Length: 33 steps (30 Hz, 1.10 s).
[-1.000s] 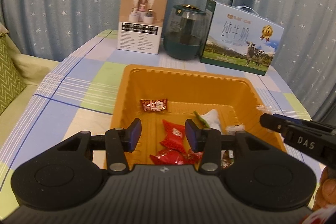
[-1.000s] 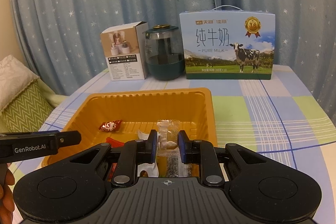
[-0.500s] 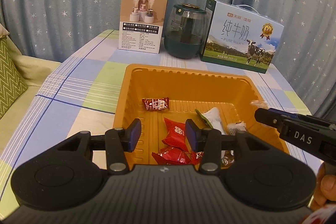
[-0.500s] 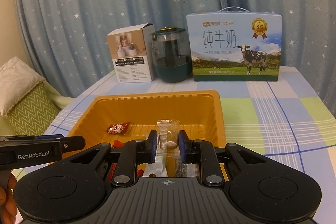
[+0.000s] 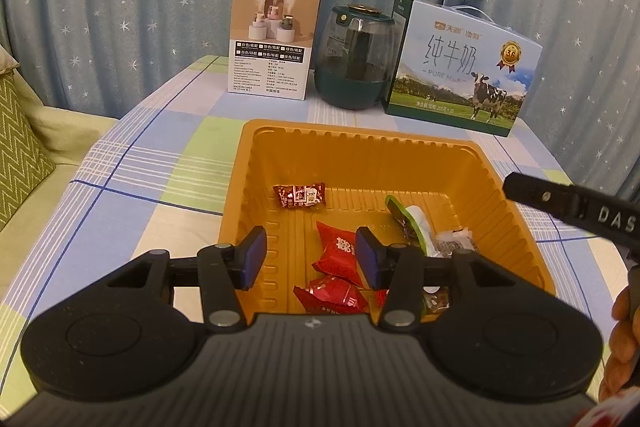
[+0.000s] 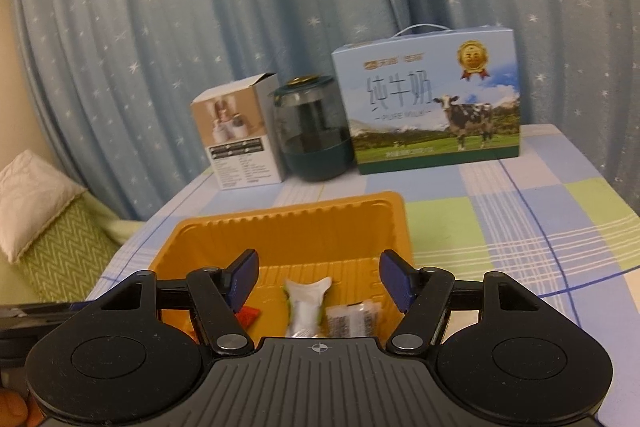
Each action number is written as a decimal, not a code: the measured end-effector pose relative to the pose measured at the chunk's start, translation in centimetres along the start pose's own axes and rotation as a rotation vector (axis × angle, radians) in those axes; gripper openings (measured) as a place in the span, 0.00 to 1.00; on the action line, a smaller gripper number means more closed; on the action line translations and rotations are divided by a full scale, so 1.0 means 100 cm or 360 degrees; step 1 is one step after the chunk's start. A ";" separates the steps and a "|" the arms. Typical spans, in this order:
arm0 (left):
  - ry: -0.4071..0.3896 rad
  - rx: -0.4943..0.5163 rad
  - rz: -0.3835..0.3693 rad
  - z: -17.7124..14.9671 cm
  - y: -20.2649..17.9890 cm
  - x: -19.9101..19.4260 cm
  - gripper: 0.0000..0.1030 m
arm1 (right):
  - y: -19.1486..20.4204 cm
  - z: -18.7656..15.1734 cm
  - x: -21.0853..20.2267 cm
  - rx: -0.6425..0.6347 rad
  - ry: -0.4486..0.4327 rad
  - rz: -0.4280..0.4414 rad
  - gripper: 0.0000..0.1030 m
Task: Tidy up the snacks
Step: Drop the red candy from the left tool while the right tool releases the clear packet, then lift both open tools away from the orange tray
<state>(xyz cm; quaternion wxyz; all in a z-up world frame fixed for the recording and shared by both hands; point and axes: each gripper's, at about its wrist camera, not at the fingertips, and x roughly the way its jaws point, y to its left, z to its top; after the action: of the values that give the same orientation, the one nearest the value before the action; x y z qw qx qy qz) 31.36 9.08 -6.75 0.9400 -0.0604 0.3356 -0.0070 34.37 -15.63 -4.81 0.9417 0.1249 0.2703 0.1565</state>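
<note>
An orange tray [image 5: 360,137] sits on the checked tablecloth and holds several wrapped snacks. Among them are a dark red candy [image 5: 300,195], red packets [image 5: 338,259], a white-and-green packet [image 5: 416,227] and a clear packet [image 5: 456,243]. My left gripper [image 5: 311,257] hovers over the tray's near side, its jaws opening a little, with nothing pressed between them. My right gripper [image 6: 320,269] is above the tray [image 6: 288,211] with its jaws opening wide. The clear packet [image 6: 352,319] lies loose below it, beside the white-and-green packet [image 6: 306,301].
A white box [image 5: 272,43], a dark green jar [image 5: 356,63] and a milk carton [image 5: 460,75] stand along the table's far edge before a starred curtain. A green cushion [image 5: 20,139] lies to the left. A hand [image 5: 624,339] shows at the right edge.
My right gripper has opened and let go of the clear packet, which now lies in the tray. The left gripper has stayed in place.
</note>
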 end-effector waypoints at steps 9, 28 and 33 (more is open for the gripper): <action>0.0003 0.0014 -0.0003 -0.001 -0.003 -0.001 0.46 | -0.001 0.000 -0.006 -0.0012 -0.0034 -0.0032 0.65; -0.0032 0.0002 0.0042 -0.014 0.004 -0.033 0.49 | -0.001 -0.014 -0.040 -0.0027 -0.0060 -0.0063 0.65; -0.0040 0.0003 0.0034 -0.021 0.001 -0.043 0.50 | -0.011 -0.019 -0.058 0.0023 -0.0059 -0.0103 0.65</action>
<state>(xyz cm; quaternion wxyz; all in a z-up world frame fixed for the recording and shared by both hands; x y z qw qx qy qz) 26.68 9.16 -5.61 0.9442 -0.0559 0.3245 0.0034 28.90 -18.45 -4.03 0.9502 0.1258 0.2579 0.1216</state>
